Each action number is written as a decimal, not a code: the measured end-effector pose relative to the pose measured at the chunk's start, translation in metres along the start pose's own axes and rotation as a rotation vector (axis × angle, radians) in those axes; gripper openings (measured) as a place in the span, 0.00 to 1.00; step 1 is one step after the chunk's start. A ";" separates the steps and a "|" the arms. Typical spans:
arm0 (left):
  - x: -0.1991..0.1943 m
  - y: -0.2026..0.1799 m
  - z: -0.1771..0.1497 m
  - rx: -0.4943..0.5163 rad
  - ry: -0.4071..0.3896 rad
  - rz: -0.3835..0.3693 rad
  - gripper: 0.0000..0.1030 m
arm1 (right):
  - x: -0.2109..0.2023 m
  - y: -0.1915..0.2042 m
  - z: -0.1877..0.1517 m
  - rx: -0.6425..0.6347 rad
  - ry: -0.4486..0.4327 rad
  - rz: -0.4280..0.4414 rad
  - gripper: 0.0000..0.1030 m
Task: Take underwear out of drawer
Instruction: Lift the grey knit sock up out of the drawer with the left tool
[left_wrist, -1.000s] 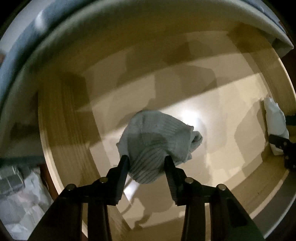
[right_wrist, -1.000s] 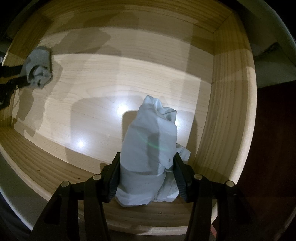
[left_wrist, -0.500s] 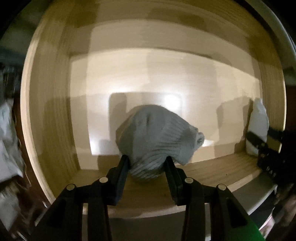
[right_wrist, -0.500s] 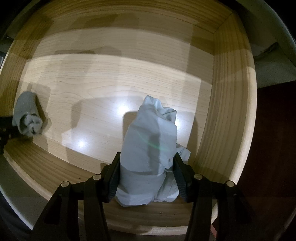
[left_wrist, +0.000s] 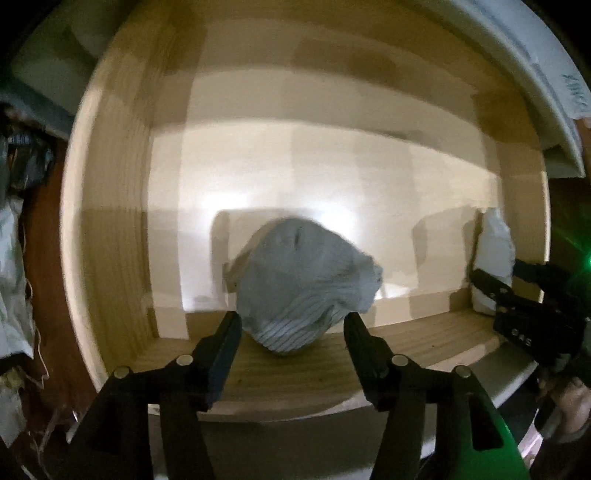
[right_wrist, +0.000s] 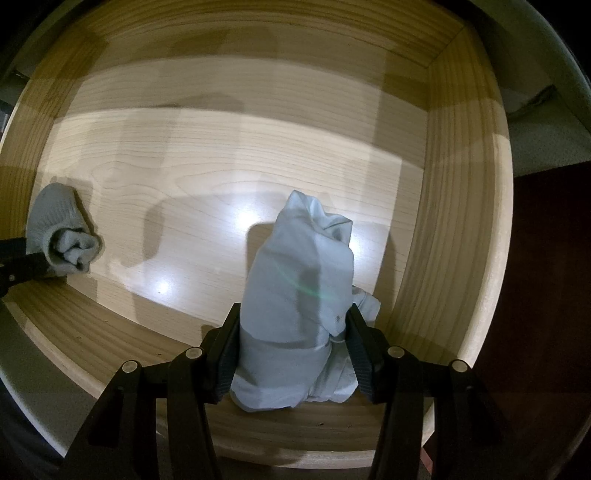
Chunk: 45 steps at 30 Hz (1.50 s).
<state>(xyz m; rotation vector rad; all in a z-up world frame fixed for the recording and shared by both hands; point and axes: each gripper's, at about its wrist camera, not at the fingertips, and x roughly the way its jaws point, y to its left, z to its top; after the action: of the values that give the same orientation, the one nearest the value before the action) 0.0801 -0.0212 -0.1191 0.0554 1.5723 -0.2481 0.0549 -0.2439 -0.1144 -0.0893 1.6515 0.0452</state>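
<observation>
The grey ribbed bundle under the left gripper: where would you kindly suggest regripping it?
Across the ribbed bundle at its rounded middle, coming straight down from above. The left gripper has just been opening, pads clear of its sides; the loose tail points right.

Wooden drawer (right_wrist: 465, 206), pale bottom panel, open. A grey ribbed bundle (left_wrist: 299, 288) lies on the bottom near the front wall, towards the left side; white folded underwear (right_wrist: 295, 302) in the front right corner

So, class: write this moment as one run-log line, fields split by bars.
left gripper: jaws just opened, grey bundle loose between them | right gripper: shut on white bundle | drawer: both bundles above it
</observation>
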 end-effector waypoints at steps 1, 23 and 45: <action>-0.005 -0.001 -0.001 0.017 -0.017 0.011 0.57 | 0.000 0.001 0.001 0.000 0.000 0.000 0.48; 0.049 -0.023 0.023 0.161 0.103 0.096 0.72 | 0.000 0.002 0.003 0.000 -0.002 0.001 0.48; 0.032 -0.024 0.032 0.123 0.012 0.160 0.40 | 0.000 0.007 0.007 -0.002 -0.003 -0.004 0.49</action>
<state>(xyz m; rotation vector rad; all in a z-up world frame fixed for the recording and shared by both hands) 0.1066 -0.0544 -0.1482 0.2779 1.5546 -0.2192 0.0611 -0.2365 -0.1156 -0.0943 1.6478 0.0442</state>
